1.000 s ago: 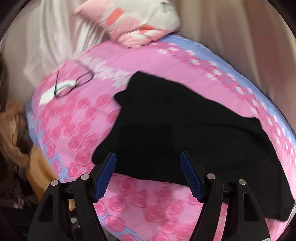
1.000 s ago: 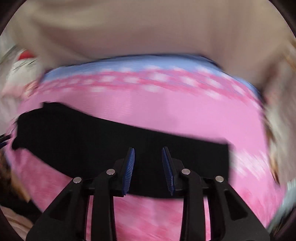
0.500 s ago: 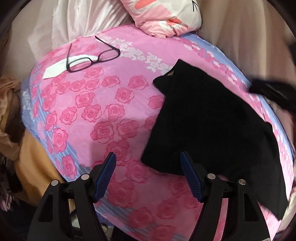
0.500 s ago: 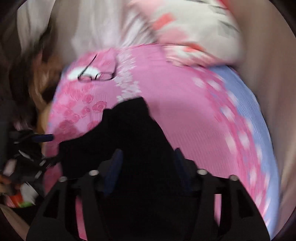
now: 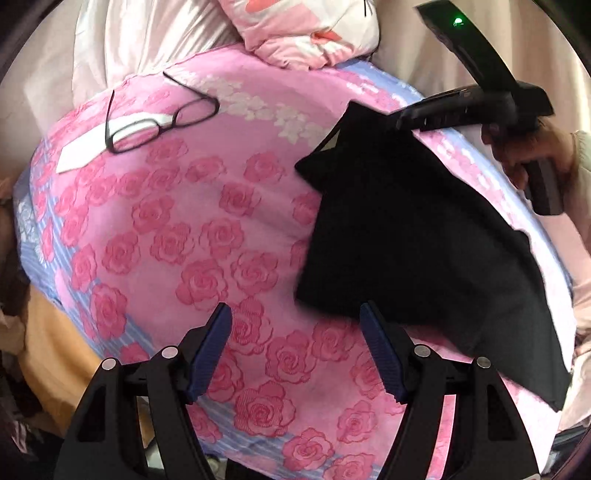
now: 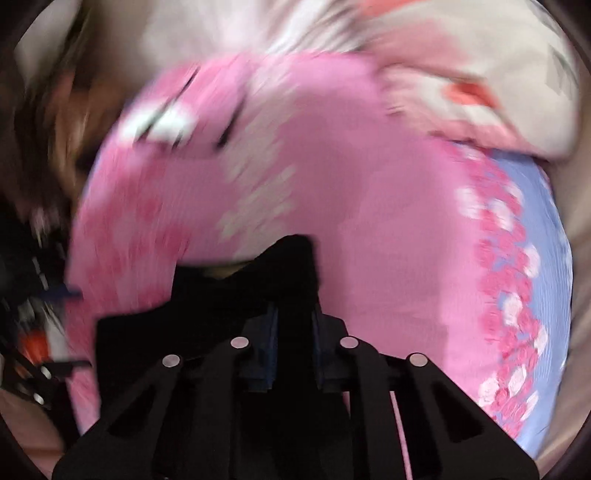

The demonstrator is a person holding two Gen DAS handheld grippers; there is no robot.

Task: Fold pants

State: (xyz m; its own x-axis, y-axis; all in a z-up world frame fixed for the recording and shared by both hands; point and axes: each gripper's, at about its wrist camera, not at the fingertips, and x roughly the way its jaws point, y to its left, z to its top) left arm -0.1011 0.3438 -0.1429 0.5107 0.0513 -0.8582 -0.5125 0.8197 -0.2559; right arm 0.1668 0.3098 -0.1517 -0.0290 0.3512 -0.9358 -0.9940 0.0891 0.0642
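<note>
The black pants (image 5: pixel 406 236) lie flat on the rose-print bed (image 5: pixel 184 240), toward its right side, seemingly folded lengthwise already. The right tool (image 6: pixel 293 325) is closing its jaws on the far corner of the fabric. The left tool (image 5: pixel 295 350) is released, empty, its right pad just at the near corner. Further folds remain, I judge.

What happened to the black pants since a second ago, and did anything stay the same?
The right gripper swung to the far corner of the black pants and its jaws are closing on the cloth. The left gripper shifted to the near corner, open. The glasses and pillow stayed on the bed.
</note>
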